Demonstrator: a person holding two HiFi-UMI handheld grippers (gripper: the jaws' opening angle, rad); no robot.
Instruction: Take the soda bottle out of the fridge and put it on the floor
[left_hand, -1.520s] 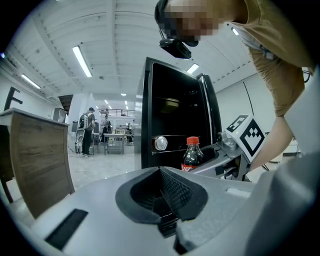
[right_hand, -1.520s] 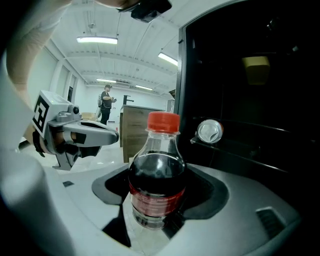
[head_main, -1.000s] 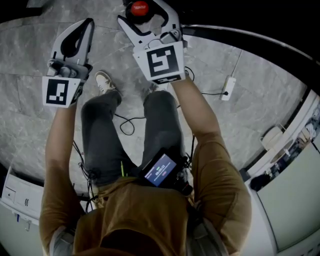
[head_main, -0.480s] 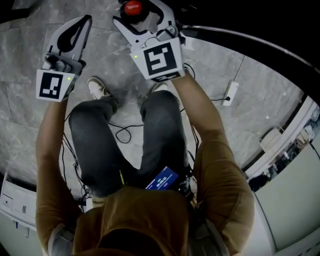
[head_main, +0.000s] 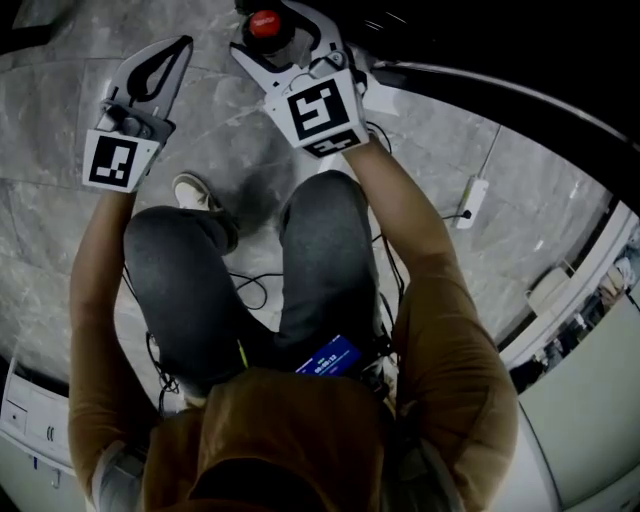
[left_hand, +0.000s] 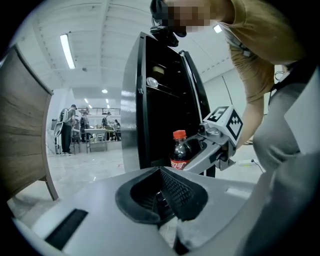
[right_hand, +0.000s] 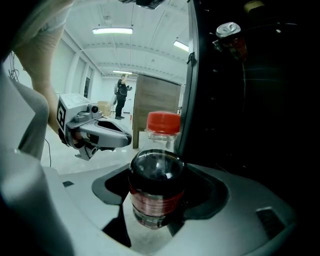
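Right gripper view: the right gripper (right_hand: 156, 222) is clamped on the bottle (right_hand: 156, 175), its jaws pressing the dark body below the red cap. The bottle stands upright just outside the open fridge (right_hand: 250, 110), where a can (right_hand: 231, 36) sits on a shelf. The left gripper (left_hand: 167, 200), off to the side, has its jaws together on nothing. Head view puts both above the grey floor (head_main: 50, 200).

I've got the head cam looking steeply down on left tongs (head_main: 183, 44) and right tongs (head_main: 275, 25); each tongs cam rides close behind its jaws, facing the fridge (left_hand: 150, 100); both share the soda bottle (right_hand: 156, 187)
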